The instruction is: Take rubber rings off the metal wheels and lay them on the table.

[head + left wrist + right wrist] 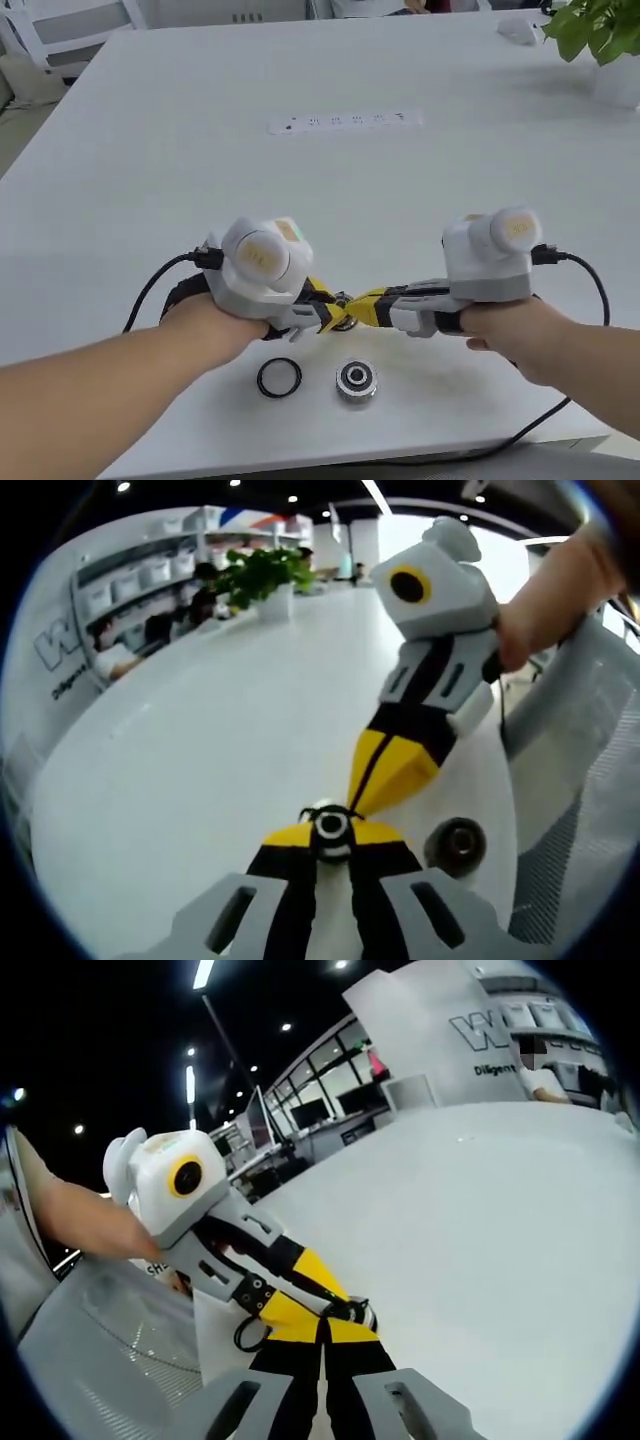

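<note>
Above the white table (200,180), near its front edge, my two grippers meet tip to tip. My left gripper (328,313) (332,838) is shut on a small metal wheel (331,827) (357,1312) with a black rubber ring on it. My right gripper (362,307) (323,1328) is shut, its yellow tips pinching that ring at the wheel's edge. Below them on the table lie a loose black rubber ring (279,377) (248,1336) and a bare metal wheel (355,380) (455,845).
A white power strip (345,122) is set in the middle of the table. A potted plant (598,30) stands at the far right corner, with white chairs (70,30) beyond the far left. The table's front edge (330,462) runs just below the loose ring and wheel.
</note>
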The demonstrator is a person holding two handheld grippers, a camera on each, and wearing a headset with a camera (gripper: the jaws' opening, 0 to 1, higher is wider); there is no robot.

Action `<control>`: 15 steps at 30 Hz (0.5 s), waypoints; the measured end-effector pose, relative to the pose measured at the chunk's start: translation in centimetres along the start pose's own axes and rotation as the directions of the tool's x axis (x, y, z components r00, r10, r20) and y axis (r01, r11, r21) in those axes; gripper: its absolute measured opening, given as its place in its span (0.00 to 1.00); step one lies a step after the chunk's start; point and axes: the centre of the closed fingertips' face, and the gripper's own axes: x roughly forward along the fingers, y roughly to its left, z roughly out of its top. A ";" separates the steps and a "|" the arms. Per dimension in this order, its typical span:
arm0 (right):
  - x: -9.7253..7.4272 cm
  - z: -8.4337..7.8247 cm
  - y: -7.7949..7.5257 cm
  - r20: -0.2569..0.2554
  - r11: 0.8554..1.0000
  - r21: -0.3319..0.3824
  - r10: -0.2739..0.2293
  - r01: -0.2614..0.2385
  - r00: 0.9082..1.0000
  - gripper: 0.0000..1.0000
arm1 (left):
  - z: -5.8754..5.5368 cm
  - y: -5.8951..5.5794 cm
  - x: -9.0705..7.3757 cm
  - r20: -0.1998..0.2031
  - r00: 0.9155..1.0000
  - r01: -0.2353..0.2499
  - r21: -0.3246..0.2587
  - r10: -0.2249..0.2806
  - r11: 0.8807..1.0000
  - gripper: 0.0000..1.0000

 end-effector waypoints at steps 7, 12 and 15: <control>-0.3 0.2 1.2 0.011 0.999 0.017 0.044 -0.044 0.999 0.00 | 0.0 -0.1 0.0 0.000 1.000 0.000 0.000 0.000 1.000 0.11; -0.6 0.1 1.1 0.014 0.999 0.022 0.046 -0.047 0.999 0.00 | 0.0 -0.1 0.0 0.000 1.000 0.001 -0.001 -0.001 1.000 0.11; -0.5 0.1 0.5 0.006 1.000 0.017 0.010 -0.010 1.000 0.00 | 0.0 -0.1 0.0 0.001 1.000 0.001 -0.007 -0.001 1.000 0.11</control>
